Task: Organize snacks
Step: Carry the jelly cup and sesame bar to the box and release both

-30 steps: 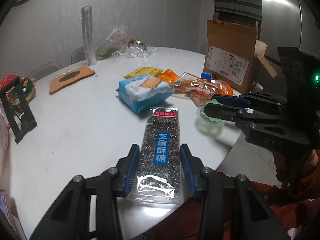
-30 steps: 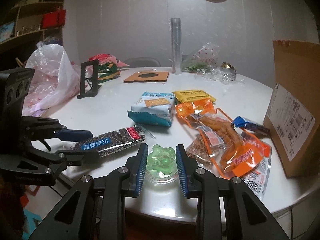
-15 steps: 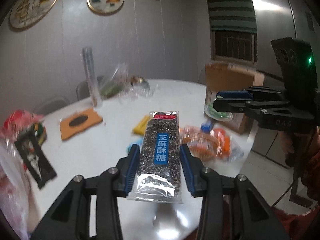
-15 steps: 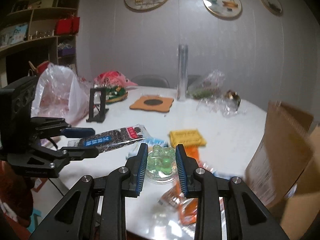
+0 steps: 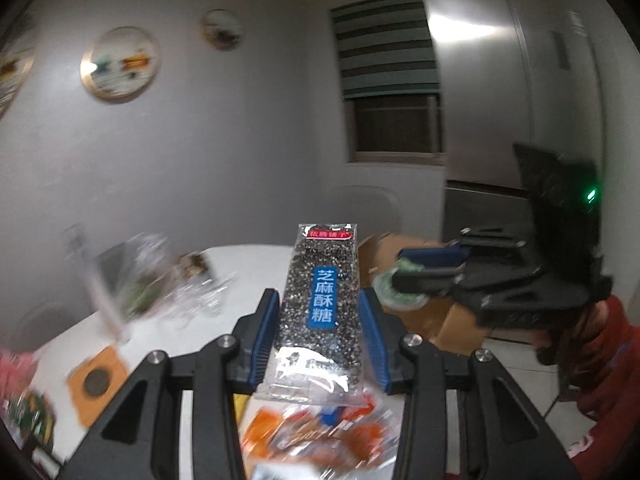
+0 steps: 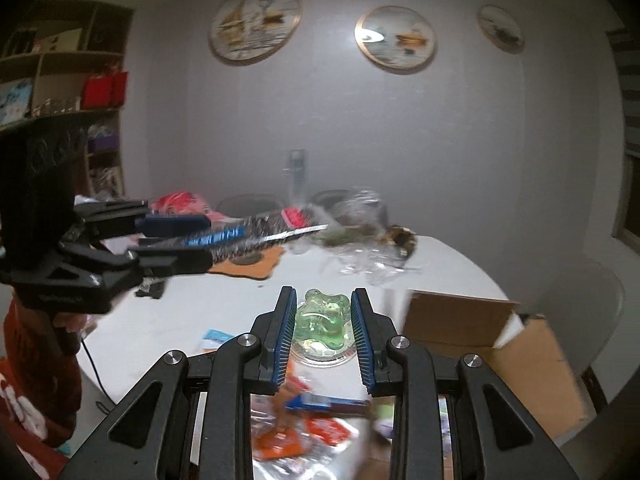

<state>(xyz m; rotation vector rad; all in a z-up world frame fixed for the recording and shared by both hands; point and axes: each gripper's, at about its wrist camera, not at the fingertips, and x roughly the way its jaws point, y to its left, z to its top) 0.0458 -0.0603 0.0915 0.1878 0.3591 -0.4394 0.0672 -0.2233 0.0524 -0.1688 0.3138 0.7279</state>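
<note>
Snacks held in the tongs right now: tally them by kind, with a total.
Long clear packet of black sesame brittle with a blue label, clamped in the left tongs: 1
Green jelly in a clear round plastic cup, clamped in the right tongs: 1
Total: 2

Both grippers raised over the white round table (image 6: 440, 256), each clamped on a snack.

Right gripper (image 6: 323, 320) closed on a green jelly cup (image 6: 322, 320), above the table's near edge. Left gripper (image 6: 176, 240), over the table's left side, pinching a black sesame candy pack (image 6: 260, 232) held out level. Open cardboard box (image 6: 480, 344) at the table's right edge; blurred orange wrappers (image 6: 296, 436) on the table's near part; three round plates (image 6: 394, 38) on the wall behind the table.
</note>
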